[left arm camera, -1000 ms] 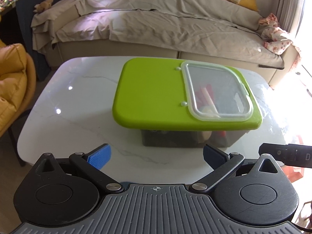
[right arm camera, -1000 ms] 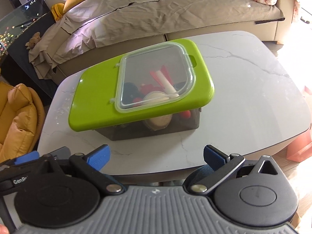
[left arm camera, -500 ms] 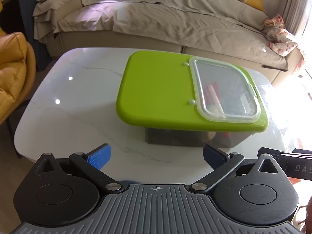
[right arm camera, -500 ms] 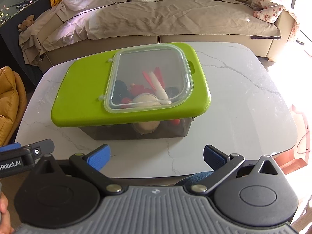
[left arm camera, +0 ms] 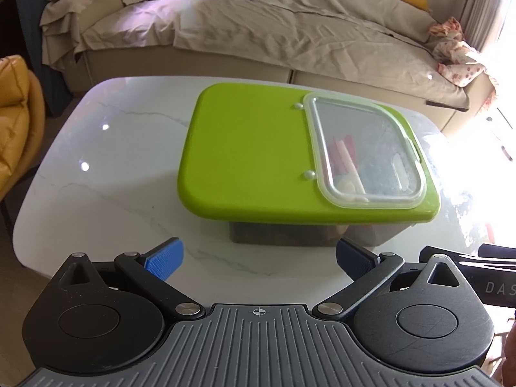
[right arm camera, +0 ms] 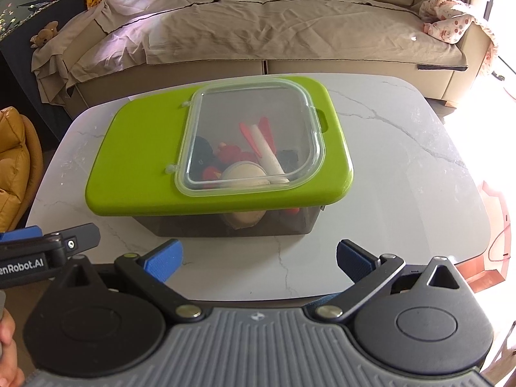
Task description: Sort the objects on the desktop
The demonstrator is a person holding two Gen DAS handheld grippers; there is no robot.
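Through the left wrist camera we see our left gripper [left arm camera: 258,258] held above the near edge of the white marble table [left arm camera: 106,174], its blue-padded fingers [left arm camera: 164,258] spread wide with nothing between them. The storage box [left arm camera: 290,242] sits near the middle of the table, closed by a green lid [left arm camera: 248,154] with a clear hinged flap [left arm camera: 364,151] on its right half. The box's long axis runs left to right across this view, slightly skewed, and the flap end points toward the bright window side. A fabric-covered sofa [left arm camera: 258,25] fills the background.

Through the right wrist camera our right gripper [right arm camera: 259,258] is likewise spread apart and holding nothing, hovering short of the box [right arm camera: 232,222]. Here the long axis again lies roughly crosswise, the flap [right arm camera: 251,142] toward the right end with its latch tab at the right edge. Through the flap we make out a white stick-like piece, red pieces, something dark and a round cream object; we cannot name them more exactly. The left gripper's body [right arm camera: 48,248] shows at the left border.

We judge the main risk to be the lid: it overhangs the dark tub all round, so a grip on its rim from one side could tip or drag the whole box across the smooth marble. The two grippers are close together and could also collide if both reach for the flap.
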